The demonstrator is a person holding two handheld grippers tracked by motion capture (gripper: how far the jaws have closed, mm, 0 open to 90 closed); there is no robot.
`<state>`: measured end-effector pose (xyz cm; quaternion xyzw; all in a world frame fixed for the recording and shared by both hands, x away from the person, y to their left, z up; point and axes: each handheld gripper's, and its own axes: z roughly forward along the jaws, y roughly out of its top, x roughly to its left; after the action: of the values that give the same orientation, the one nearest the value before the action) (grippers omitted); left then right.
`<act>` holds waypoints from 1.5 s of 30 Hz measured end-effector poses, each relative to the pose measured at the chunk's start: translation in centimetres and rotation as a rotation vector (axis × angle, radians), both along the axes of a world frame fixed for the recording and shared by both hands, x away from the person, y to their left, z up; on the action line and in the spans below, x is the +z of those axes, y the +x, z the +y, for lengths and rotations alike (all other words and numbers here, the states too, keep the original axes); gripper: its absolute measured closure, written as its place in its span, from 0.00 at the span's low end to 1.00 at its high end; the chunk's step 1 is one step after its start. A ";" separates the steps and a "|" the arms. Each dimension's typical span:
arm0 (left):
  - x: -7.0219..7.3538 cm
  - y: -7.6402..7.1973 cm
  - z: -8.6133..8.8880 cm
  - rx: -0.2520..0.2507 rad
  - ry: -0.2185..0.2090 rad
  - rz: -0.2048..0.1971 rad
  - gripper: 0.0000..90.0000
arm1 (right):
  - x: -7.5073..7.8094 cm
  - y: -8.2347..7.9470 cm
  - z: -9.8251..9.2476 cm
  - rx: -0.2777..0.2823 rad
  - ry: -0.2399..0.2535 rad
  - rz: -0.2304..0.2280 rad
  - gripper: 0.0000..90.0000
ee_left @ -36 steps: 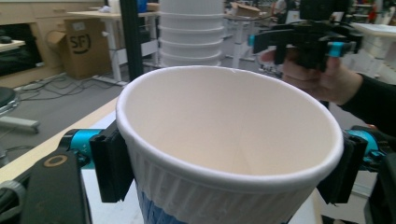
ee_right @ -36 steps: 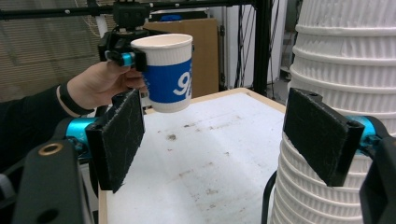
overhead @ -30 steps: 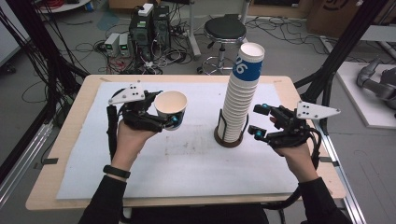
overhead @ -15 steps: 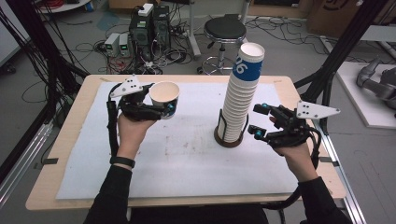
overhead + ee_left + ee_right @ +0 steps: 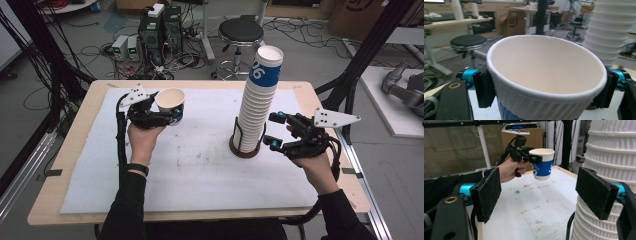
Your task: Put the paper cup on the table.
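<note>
Paper cups are the business on this desk [image 5: 90,150], which is covered by a white sheet. The landmark is a tall stack of cups [image 5: 257,107], ribbed white cups nested one inside another, the top one with a blue band and white digits. The stack stands upright in a dark round holder [image 5: 245,149] right of the desk's middle, and the top cup's mouth looks empty.

Left of the stack, well apart from it and toward the desk's far edge, the left claw [image 5: 170,116] is clamped on a single paper cup [image 5: 170,106]. Its two black jaws press the cup's ribbed wall from opposite sides just under the rolled rim, seen close up in the left gripper view [image 5: 546,82]. The cup [image 5: 544,75] is held clear of the desk, mouth up, leaning slightly. Nothing lies inside it; the pale inner wall is bare. Its lower part is blue.

Right of the stack, just beside its lower cups, the right claw [image 5: 274,131] hangs with its jaws apart and nothing between the pads. In the right gripper view [image 5: 541,195] one pad sits close in front of the stack's [image 5: 614,152] ribs; I cannot tell whether it touches them. The held cup [image 5: 542,163] shows farther off in that view.
</note>
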<state>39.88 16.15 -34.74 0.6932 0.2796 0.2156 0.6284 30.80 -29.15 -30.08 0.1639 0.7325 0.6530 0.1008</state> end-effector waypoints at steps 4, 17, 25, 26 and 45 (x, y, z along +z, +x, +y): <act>-0.8 0.4 0.2 0.017 0.000 0.009 0.25 | 0.0 -0.1 0.0 0.000 -0.012 0.005 0.23; -4.3 3.3 0.5 0.064 0.005 0.059 0.25 | -0.2 0.0 0.1 -0.005 -0.022 0.010 0.23; -5.5 4.2 0.6 0.093 0.027 0.102 0.25 | -0.3 0.0 0.1 -0.004 -0.025 0.009 0.23; -5.5 4.2 0.6 0.093 0.027 0.102 0.25 | -0.3 0.0 0.1 -0.004 -0.024 0.009 0.23; -7.8 5.7 1.1 0.154 0.059 0.177 0.25 | -0.3 -0.1 0.0 -0.007 -0.027 0.008 0.23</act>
<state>45.57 17.24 -42.56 0.7041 0.3798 0.2093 0.5622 30.73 -29.11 -30.36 0.1678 0.7411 0.6420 0.1021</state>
